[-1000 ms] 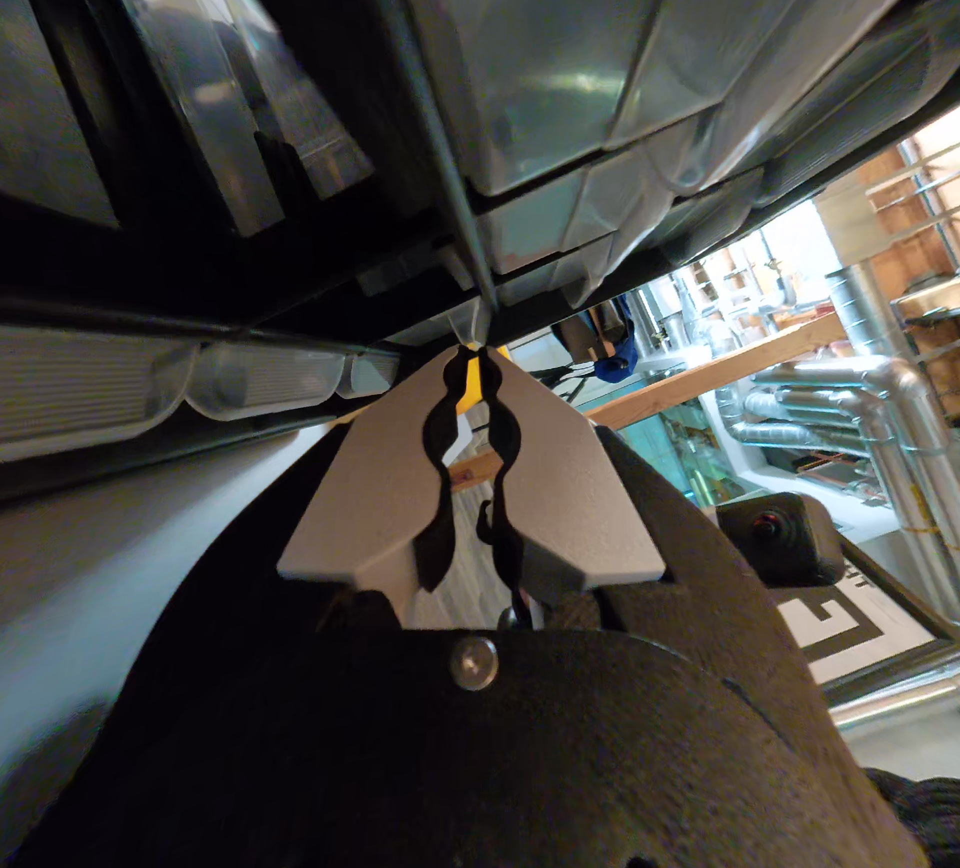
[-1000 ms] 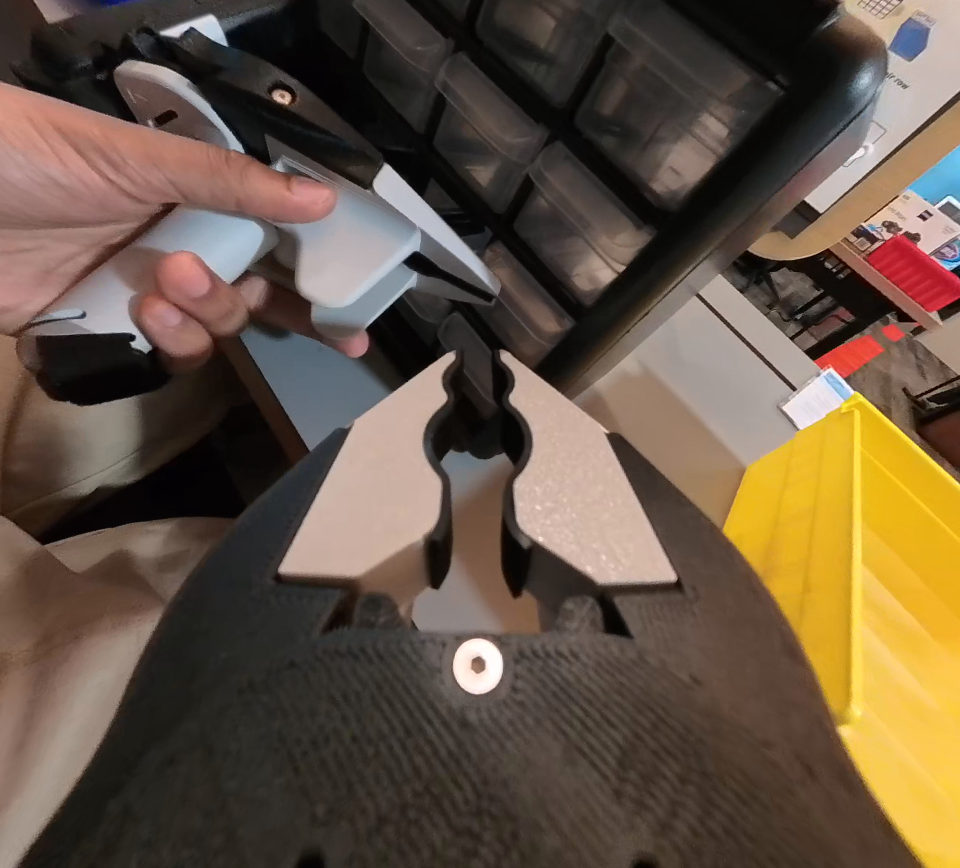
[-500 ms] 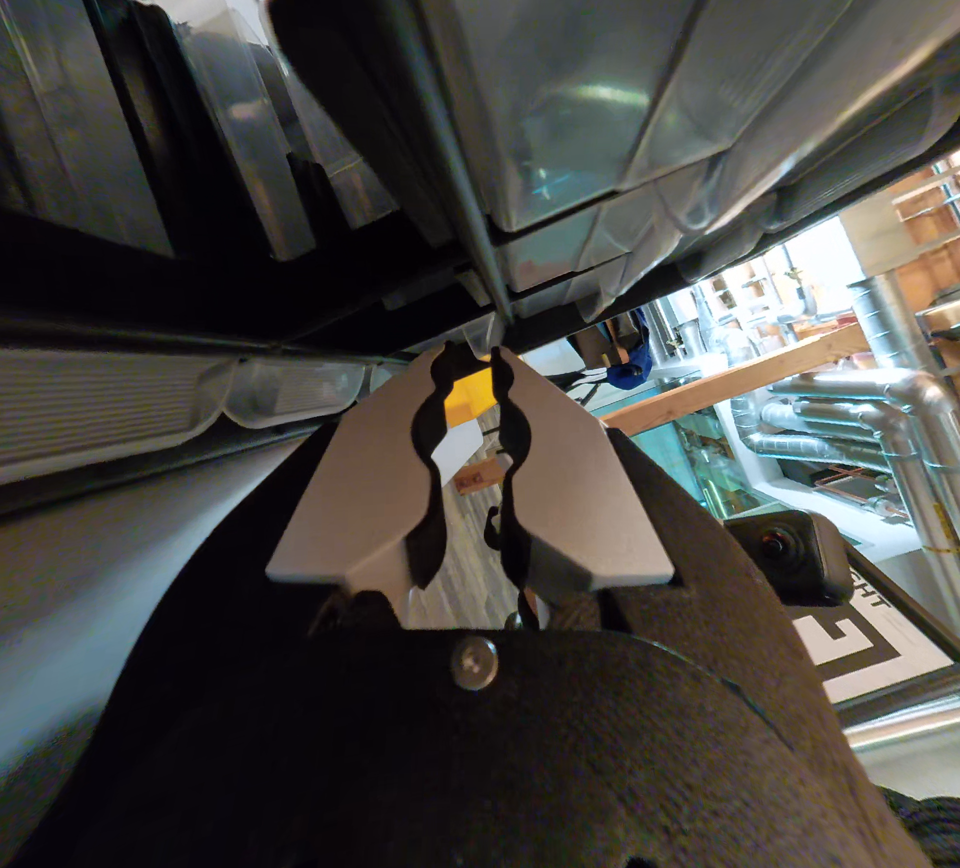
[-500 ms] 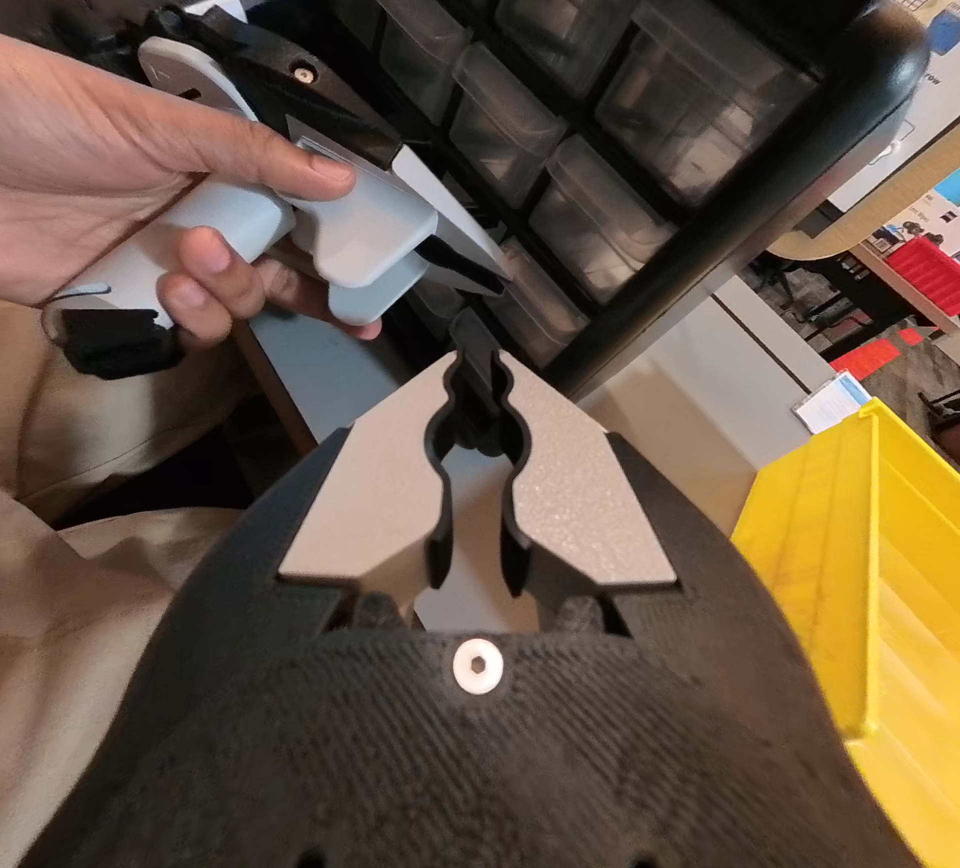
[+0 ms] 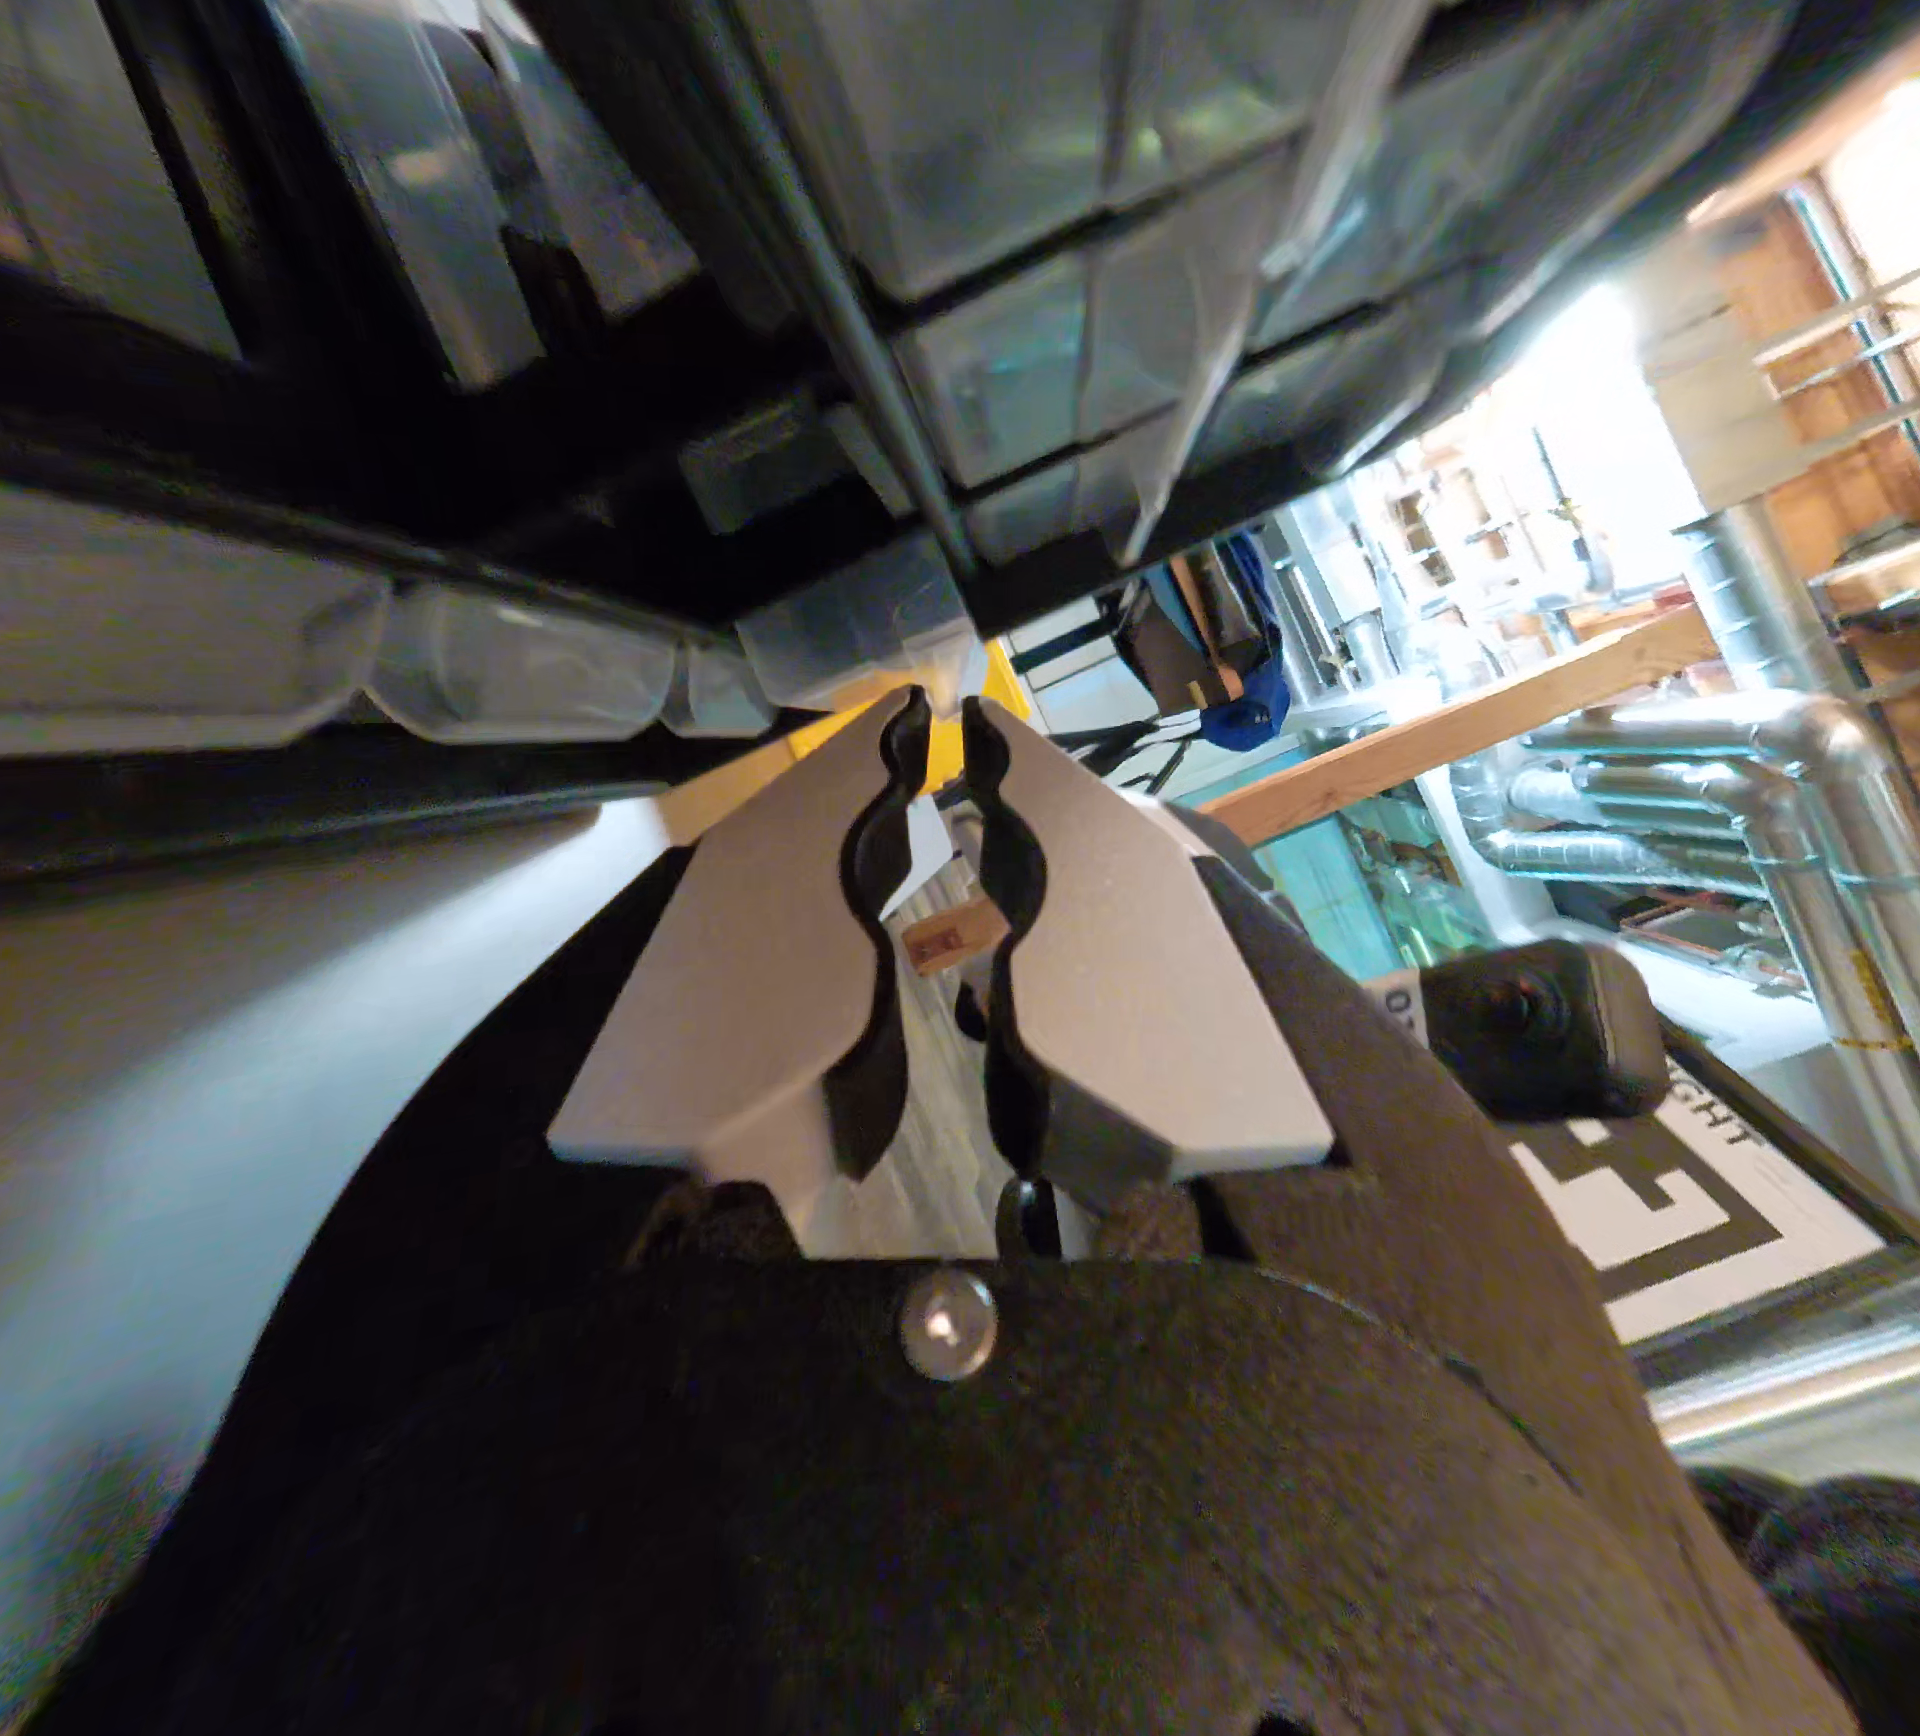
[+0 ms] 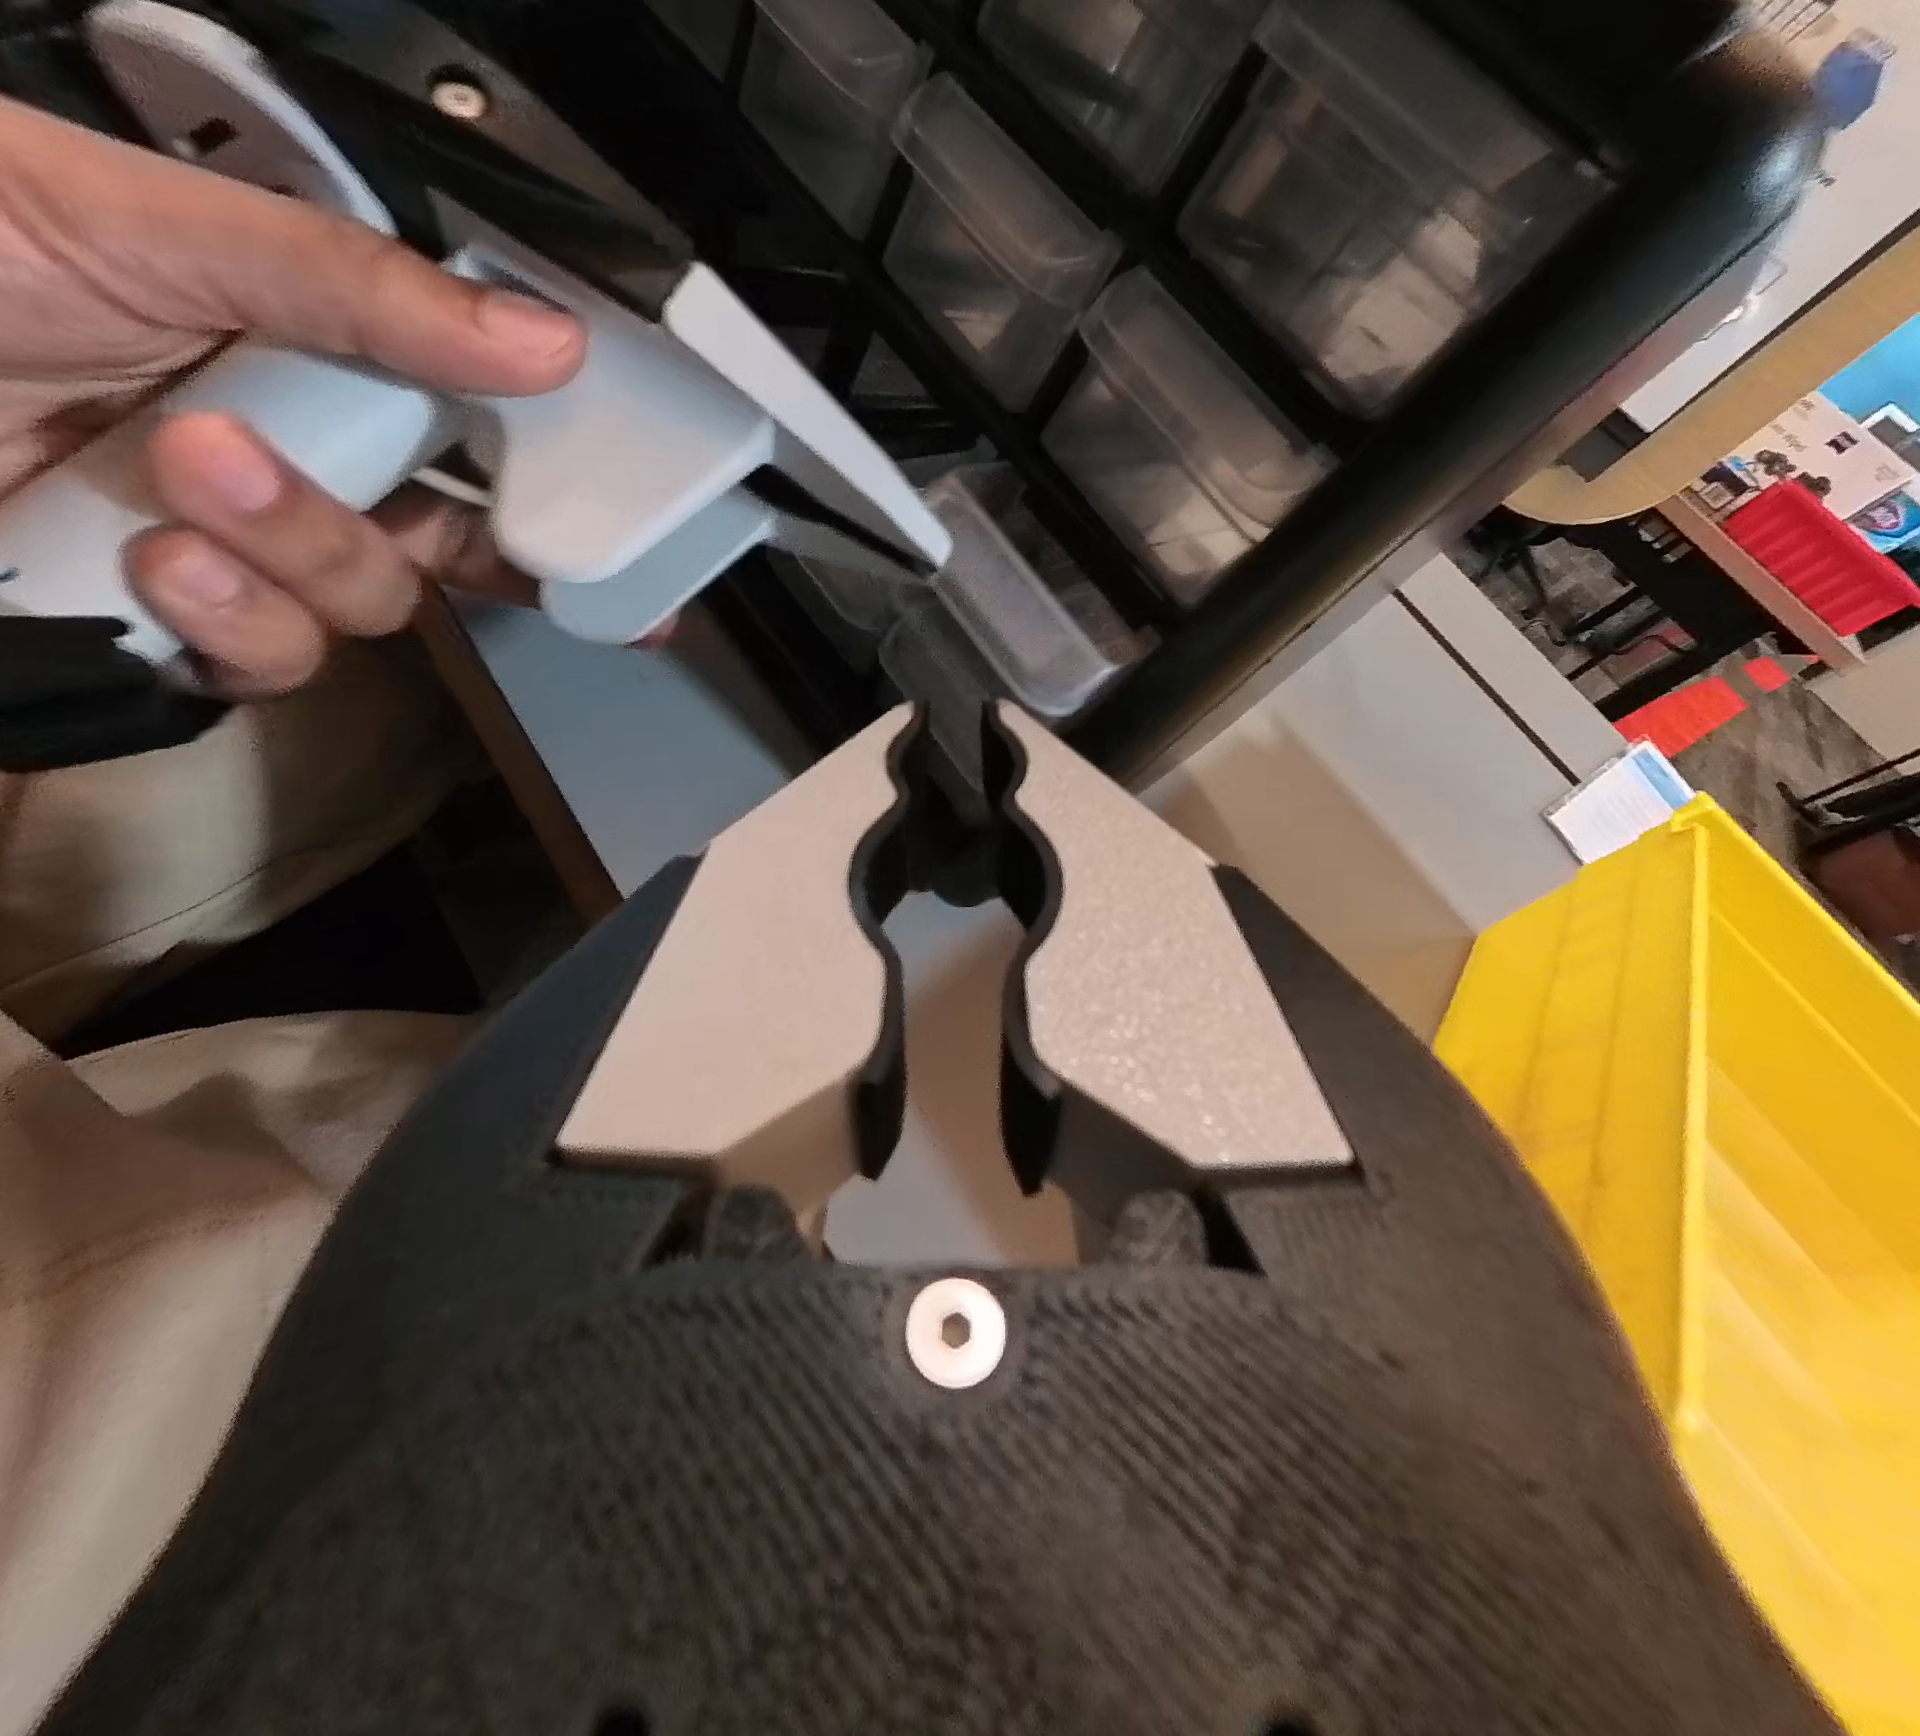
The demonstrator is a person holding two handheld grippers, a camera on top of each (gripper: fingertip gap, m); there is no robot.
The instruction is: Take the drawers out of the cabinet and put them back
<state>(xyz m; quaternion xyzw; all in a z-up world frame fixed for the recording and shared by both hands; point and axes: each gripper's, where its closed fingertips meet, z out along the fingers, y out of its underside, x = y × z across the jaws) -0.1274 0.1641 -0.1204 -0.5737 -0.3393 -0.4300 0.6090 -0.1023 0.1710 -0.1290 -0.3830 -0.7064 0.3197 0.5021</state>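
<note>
A black cabinet (image 6: 1558, 398) holds rows of clear plastic drawers and shows tilted in the right wrist view. My left gripper (image 5: 940, 707) is shut on the front lip of a clear bottom-row drawer (image 5: 842, 637), right under the cabinet frame (image 5: 520, 481). In the right wrist view a hand (image 6: 208, 315) holds the left gripper (image 6: 928, 566), whose tips are on that drawer (image 6: 1013, 616); it sticks out past its neighbours. My right gripper (image 6: 951, 720) is shut on a black part at the cabinet's lower edge.
A yellow bin (image 6: 1714, 1167) stands close at the right. The cabinet rests on a grey table top (image 6: 1299, 803). Beige cloth (image 6: 208, 1167) of the person's lap lies at the lower left. Metal pipes (image 5: 1662, 803) and a wooden beam run in the background.
The bottom-row drawer has slid out a little with my left gripper on its lip. The right gripper keeps its hold on the cabinet's lower edge.
</note>
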